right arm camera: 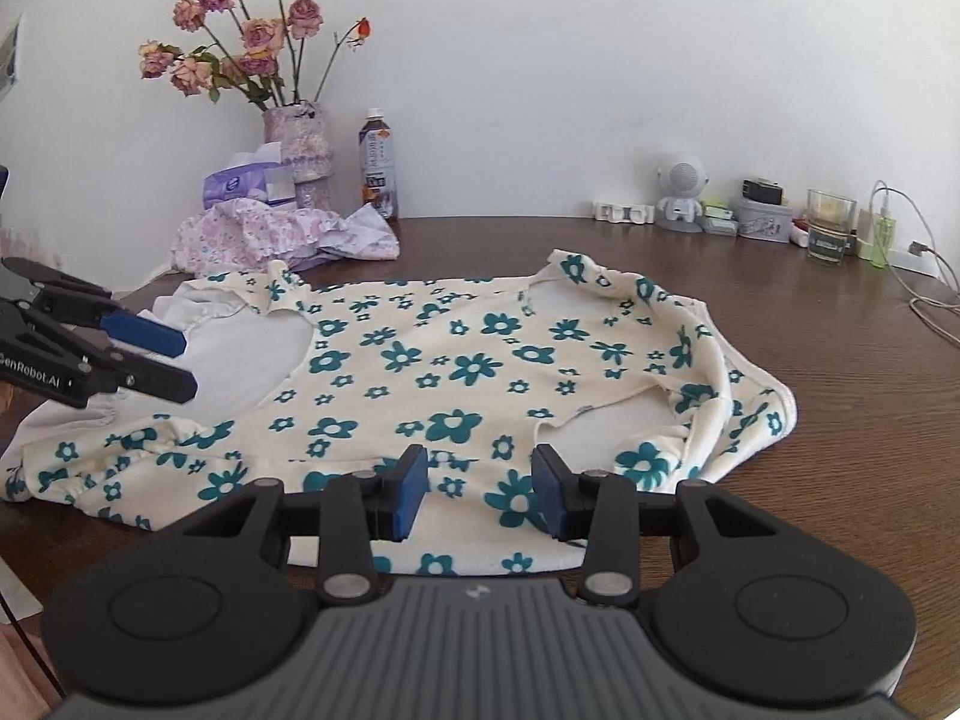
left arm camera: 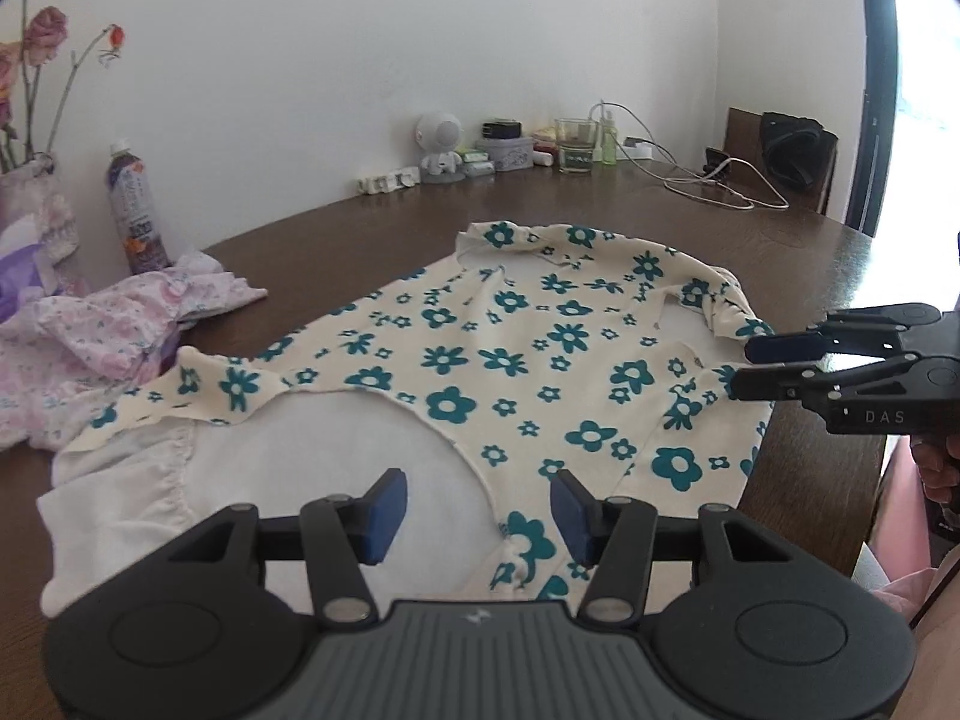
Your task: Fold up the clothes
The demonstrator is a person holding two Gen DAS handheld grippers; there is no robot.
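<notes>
A cream garment with teal flowers (left arm camera: pixel 504 354) (right arm camera: pixel 468 372) lies spread on the dark wooden table (left arm camera: pixel 360 228) (right arm camera: pixel 840 420), its white lining showing at the near end. My left gripper (left arm camera: pixel 480 510) (right arm camera: pixel 186 365) hovers open over the white lining and neckline, holding nothing. My right gripper (right arm camera: pixel 480 492) (left arm camera: pixel 744 367) is open above the garment's edge on the other side, nothing between its blue pads (right arm camera: pixel 414 492). A hand (left arm camera: pixel 936 462) holds its grip.
A crumpled pink floral garment (left arm camera: pixel 108 336) (right arm camera: pixel 282 237) lies beside the spread one. Along the wall stand a vase of dried roses (right arm camera: pixel 300 156), a tissue pack (right arm camera: pixel 240 186), a bottle (left arm camera: pixel 135 210) (right arm camera: pixel 378 162), a robot figure (right arm camera: pixel 681 192), a glass (right arm camera: pixel 831 225) and cables (left arm camera: pixel 708 180).
</notes>
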